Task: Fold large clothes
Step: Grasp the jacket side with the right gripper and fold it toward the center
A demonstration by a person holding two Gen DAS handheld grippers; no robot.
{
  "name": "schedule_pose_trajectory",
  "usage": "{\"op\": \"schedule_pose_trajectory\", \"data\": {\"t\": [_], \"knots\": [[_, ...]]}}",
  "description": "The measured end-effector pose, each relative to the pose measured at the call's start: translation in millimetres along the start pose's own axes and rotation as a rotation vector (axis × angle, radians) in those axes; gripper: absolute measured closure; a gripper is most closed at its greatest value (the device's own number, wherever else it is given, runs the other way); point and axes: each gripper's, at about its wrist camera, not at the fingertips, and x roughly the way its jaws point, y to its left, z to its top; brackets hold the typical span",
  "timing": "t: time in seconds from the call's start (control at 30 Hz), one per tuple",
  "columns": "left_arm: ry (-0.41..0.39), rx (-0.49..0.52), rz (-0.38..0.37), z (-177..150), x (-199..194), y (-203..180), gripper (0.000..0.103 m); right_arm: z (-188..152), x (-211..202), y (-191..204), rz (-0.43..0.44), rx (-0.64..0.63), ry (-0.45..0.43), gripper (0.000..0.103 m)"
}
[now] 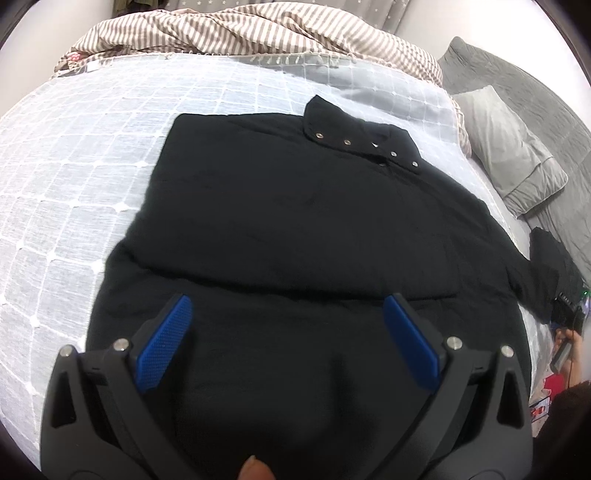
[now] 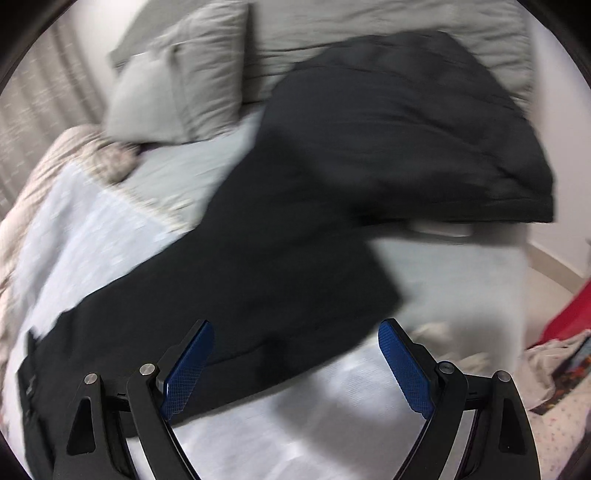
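Observation:
A large black jacket (image 1: 295, 221) with metal snap buttons (image 1: 347, 141) at its collar lies spread on a white gridded bed cover (image 1: 85, 177). My left gripper (image 1: 288, 306) is open and empty, hovering over the jacket's near part. In the blurred right wrist view, a sleeve of the jacket (image 2: 258, 266) stretches across the bed toward my open, empty right gripper (image 2: 295, 328), which hangs above the sleeve's end. A second dark folded garment (image 2: 406, 125) lies behind it.
A striped blanket (image 1: 240, 33) is bunched at the far side of the bed. A grey pillow (image 1: 509, 155) lies at the right, also in the right wrist view (image 2: 177, 81). Red and patterned items (image 2: 565, 325) lie beyond the bed's edge.

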Motion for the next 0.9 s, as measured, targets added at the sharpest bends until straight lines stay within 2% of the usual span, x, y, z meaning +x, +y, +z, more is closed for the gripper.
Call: {"op": "schedule_pose_trajectory", "data": {"t": [0.1,0.27,0.3,0.33,0.37,0.53,0.7,0.8,0.9], "knots": [[0.004,0.006,-0.001,-1,2,-5,0.0,7,12,-25,-0.044,0.057,0.0,0.011],[0.008,0.018,-0.001,-1,6,-11,0.0,10,30,-41,-0.044,0.091,0.009,0.015],[0.011,0.021,0.001,-1,6,-11,0.0,10,32,-41,-0.037,0.084,-0.001,0.023],[0.011,0.022,0.005,-2,7,-12,0.0,11,34,-39,-0.024,0.07,-0.014,0.036],[0.011,0.023,0.01,-2,7,-12,0.0,11,36,-36,-0.003,0.047,-0.029,0.045],[-0.003,0.011,0.011,-1,5,-11,0.0,13,23,-22,0.006,-0.013,-0.106,0.085],[-0.009,-0.008,0.003,1,4,-7,0.0,16,-18,-7,0.06,-0.035,-0.197,0.09],[-0.006,-0.019,-0.014,1,4,-7,0.0,14,-51,11,0.151,-0.066,-0.244,0.091],[-0.006,-0.026,-0.022,2,4,-10,0.0,10,-85,53,0.244,-0.153,-0.273,0.091]]}}
